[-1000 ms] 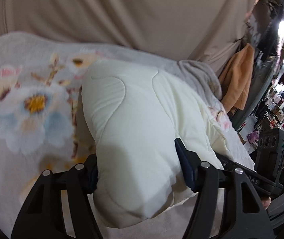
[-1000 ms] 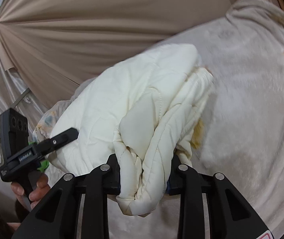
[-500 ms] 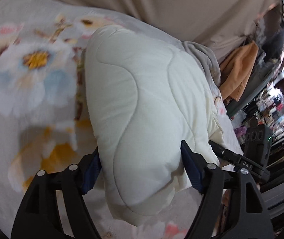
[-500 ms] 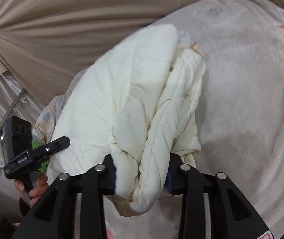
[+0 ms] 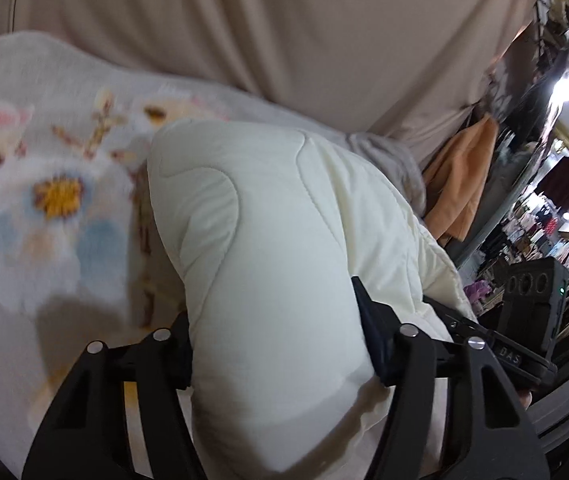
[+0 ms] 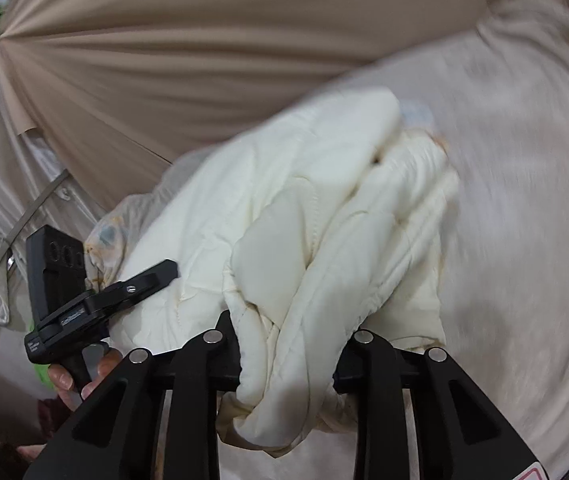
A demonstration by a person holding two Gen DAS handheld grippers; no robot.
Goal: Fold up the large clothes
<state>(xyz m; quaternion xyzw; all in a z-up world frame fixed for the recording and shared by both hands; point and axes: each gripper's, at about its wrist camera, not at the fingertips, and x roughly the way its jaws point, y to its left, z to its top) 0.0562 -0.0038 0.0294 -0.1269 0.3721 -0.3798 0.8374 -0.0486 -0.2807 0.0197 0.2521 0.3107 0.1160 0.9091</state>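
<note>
Beige curtain (image 5: 284,28) fills the whole back in both views, and under everything there's a fuzzy floral blanket (image 5: 48,200) spread on the bed, big blue and yellow flower out at 9 o'clock in the left view. Orange cloth (image 5: 464,184) hangs at 3 o'clock with cluttered shelves (image 5: 544,232) past it. The cream quilted garment (image 5: 268,264) is bunched thick, one end clamped in the left gripper (image 5: 280,336), fingers (image 5: 372,332) pressing in on both sides of the padding. Other end is a twisted wad squeezed tight in the right gripper (image 6: 286,352). In the right view the left one (image 6: 124,292) shows at 9 o'clock, hand (image 6: 80,376) on its handle.
</note>
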